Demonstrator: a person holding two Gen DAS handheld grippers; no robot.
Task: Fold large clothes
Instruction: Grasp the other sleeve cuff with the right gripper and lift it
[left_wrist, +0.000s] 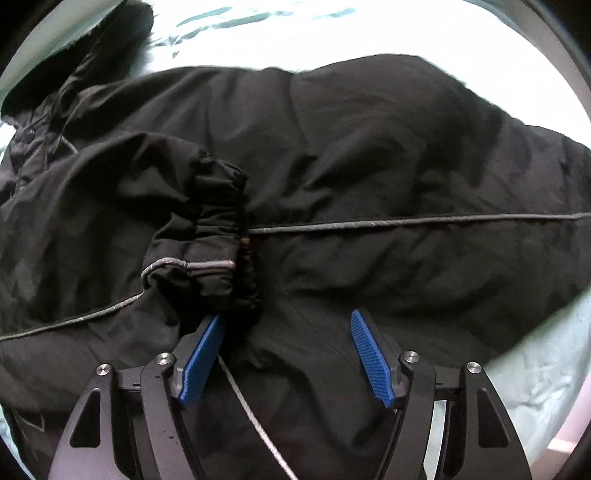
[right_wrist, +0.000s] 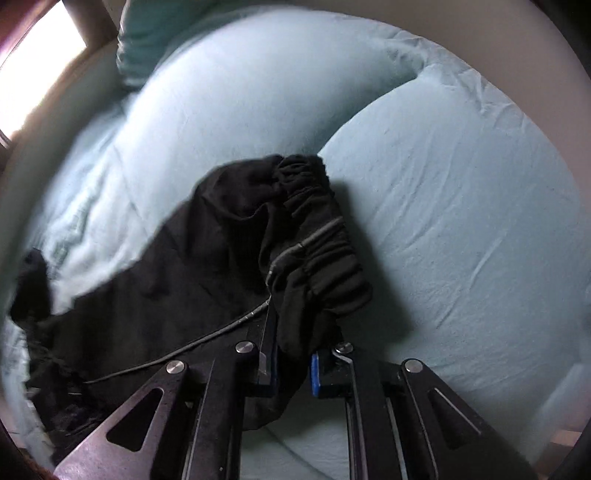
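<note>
A large black jacket (left_wrist: 369, 177) with thin grey reflective piping lies spread on a pale blue bed. One sleeve is folded across its body, its elastic cuff (left_wrist: 218, 243) lying just ahead of my left gripper (left_wrist: 286, 319). The left gripper is open and empty over the jacket, its left blue pad (left_wrist: 201, 362) touching the cuff. In the right wrist view my right gripper (right_wrist: 295, 332) is shut on the other sleeve's gathered cuff (right_wrist: 317, 236), holding it raised above the bed. The rest of that sleeve (right_wrist: 166, 273) trails down to the left.
The bed has a pale blue sheet (right_wrist: 461, 221) and a rumpled duvet (right_wrist: 236, 96). A teal pillow (right_wrist: 147, 37) lies at the far end beside a bright window (right_wrist: 40, 70). The jacket's fur-trimmed hood (left_wrist: 85, 55) lies at upper left.
</note>
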